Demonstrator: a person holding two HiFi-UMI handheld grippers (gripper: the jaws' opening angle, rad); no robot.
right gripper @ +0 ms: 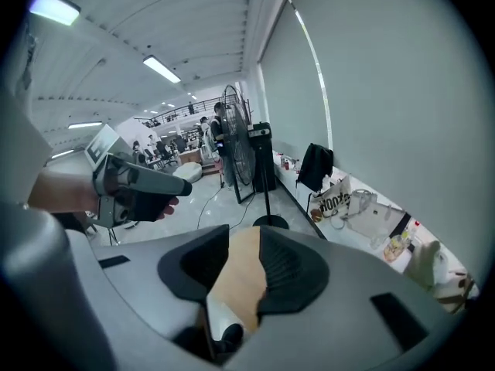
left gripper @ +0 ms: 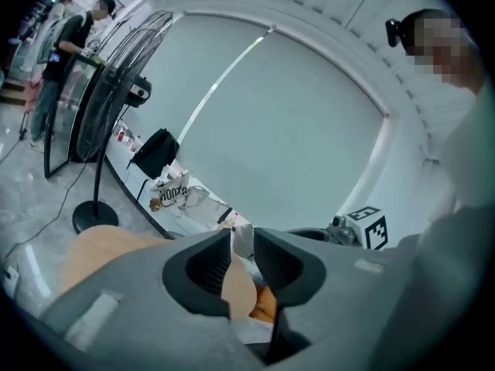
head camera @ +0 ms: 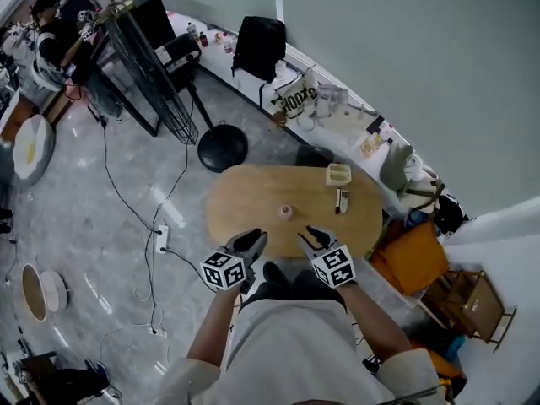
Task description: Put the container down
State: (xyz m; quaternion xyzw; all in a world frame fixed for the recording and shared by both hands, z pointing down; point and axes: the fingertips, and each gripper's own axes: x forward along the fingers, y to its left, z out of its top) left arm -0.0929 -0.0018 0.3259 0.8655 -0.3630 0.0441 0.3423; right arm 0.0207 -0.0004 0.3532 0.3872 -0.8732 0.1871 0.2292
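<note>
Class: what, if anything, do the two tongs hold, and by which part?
Nothing is held: the left tongs and the right tongs are both empty, and the container stands apart on the table.

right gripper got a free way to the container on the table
Likely yes: the right gripper is open and empty, and only a small dark object lies beside the container.

You hold two grippers: one left gripper (head camera: 251,243) and one right gripper (head camera: 317,238). Before you stands one table (head camera: 245,201) with three things on it: one container (head camera: 338,174), one small pink object (head camera: 286,212) and one slim object (head camera: 341,200). Beyond it you have one fan (head camera: 156,74), and one power strip (head camera: 161,238) on the floor (head camera: 84,226).
</note>
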